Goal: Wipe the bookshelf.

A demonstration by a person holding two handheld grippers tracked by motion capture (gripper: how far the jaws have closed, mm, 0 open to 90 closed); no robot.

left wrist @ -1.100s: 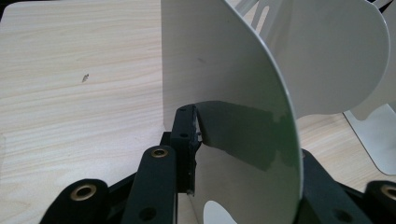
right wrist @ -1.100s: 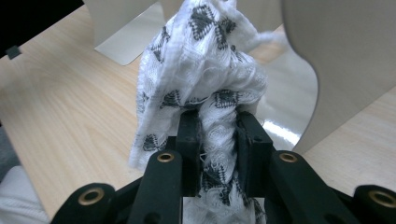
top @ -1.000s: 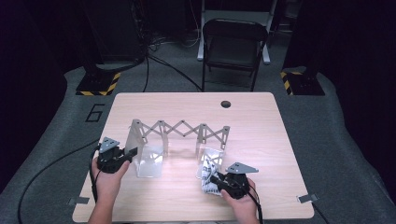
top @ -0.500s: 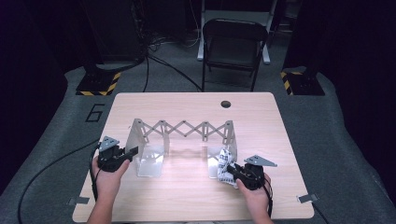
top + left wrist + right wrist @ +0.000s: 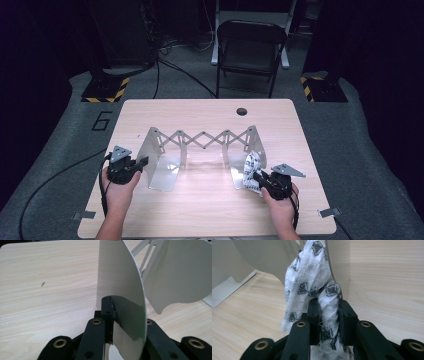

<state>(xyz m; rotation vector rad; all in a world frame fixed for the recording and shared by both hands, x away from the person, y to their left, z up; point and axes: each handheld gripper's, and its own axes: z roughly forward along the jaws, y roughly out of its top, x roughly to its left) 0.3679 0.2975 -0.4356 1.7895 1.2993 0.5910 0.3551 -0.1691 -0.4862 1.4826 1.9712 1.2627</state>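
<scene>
Left gripper (image 5: 141,162) at table's left side, jaws just been closing, now clamped on left end plate of grey metal accordion rack (image 5: 202,140); plate edge sits between pads in left gripper view (image 5: 130,315). Rack stands mid light wooden table (image 5: 210,210), scissor links stretched between two end plates. Right gripper (image 5: 256,176) near right end plate, jaws pinching white cloth with black pattern (image 5: 250,167), (image 5: 312,287), cloth touching that plate.

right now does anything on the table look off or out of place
Only the patterned cloth: it is bunched and crumpled against the right end plate of the expanding metal rack, pinched in the right claw. The left claw grips the left end plate. Nothing looks spilled or broken.
</scene>
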